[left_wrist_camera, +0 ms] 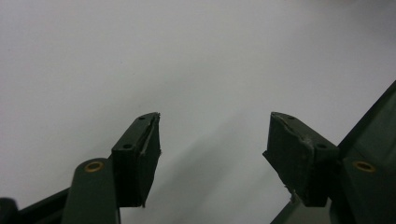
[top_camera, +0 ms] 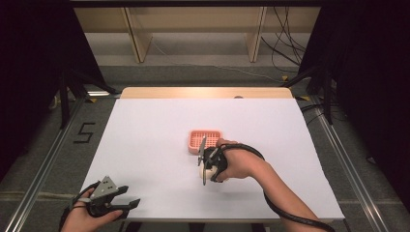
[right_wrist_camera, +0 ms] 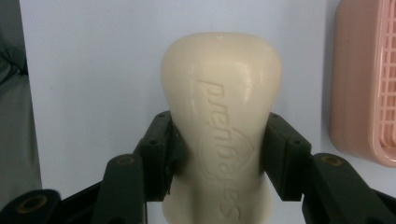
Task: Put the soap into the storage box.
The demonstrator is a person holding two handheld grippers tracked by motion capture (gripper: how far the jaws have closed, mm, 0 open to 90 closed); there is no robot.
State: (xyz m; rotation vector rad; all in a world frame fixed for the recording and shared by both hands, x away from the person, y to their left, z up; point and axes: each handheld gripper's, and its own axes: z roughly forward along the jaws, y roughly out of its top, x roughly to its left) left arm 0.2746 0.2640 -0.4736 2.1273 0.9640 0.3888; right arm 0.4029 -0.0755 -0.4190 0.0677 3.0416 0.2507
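At the near left corner of the white-covered table point(top_camera: 145, 145), your left gripper point(top_camera: 129, 203) rests low with its jaws spread wide over bare white surface, nothing between them. Toward the centre, your right gripper point(top_camera: 205, 169) clamps a cream bar of soap point(right_wrist_camera: 224, 140) across its middle, both pads point(right_wrist_camera: 161, 149) pressed against its sides; embossed lettering runs along its face, though the word is hard to read. Just beside it sits a pink slatted soap dish point(top_camera: 205, 140), apparently empty. Beyond the table's wooden far edge lie grey floor, pale wooden shelving point(top_camera: 193, 29), trailing cables point(top_camera: 285, 43) and dark curtains at both sides.
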